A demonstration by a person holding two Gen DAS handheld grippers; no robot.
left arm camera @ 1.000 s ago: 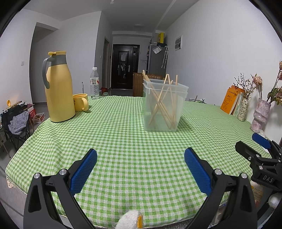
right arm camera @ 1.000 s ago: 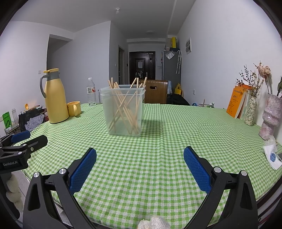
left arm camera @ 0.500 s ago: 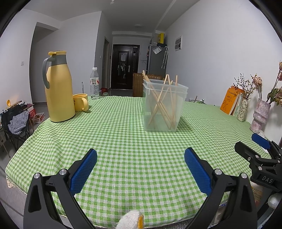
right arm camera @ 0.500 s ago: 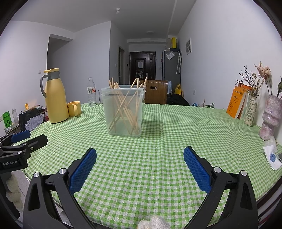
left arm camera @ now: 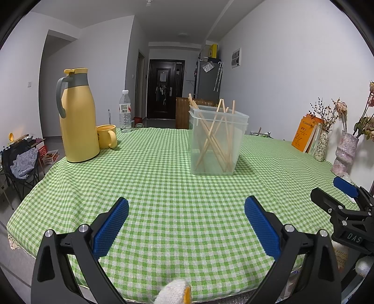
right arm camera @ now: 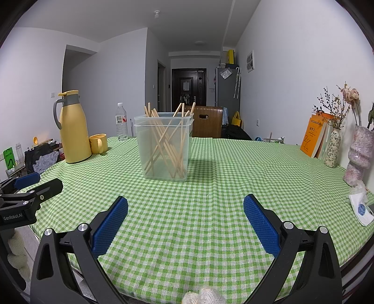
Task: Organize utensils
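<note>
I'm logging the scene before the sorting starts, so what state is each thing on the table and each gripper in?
left gripper: open, empty, above the near table edge.
right gripper: open, empty.
clear container: upright, lidless.
chopsticks: inside the container, leaning crossed.
yellow thermos: upright, lid on.
yellow mug: upright, next to the thermos.
water bottle: upright, capped.
checked tablecloth: spread flat.

- White walls (right arm camera: 98,77) and ceiling (right arm camera: 187,21), evenly lit.
- Dark door (right arm camera: 188,86) closing the hallway.
- Grey refrigerator (right arm camera: 228,88) against the right wall.
- Wooden cabinet (right arm camera: 206,121) behind the bench (right arm camera: 233,187), which is covered in green check.
</note>
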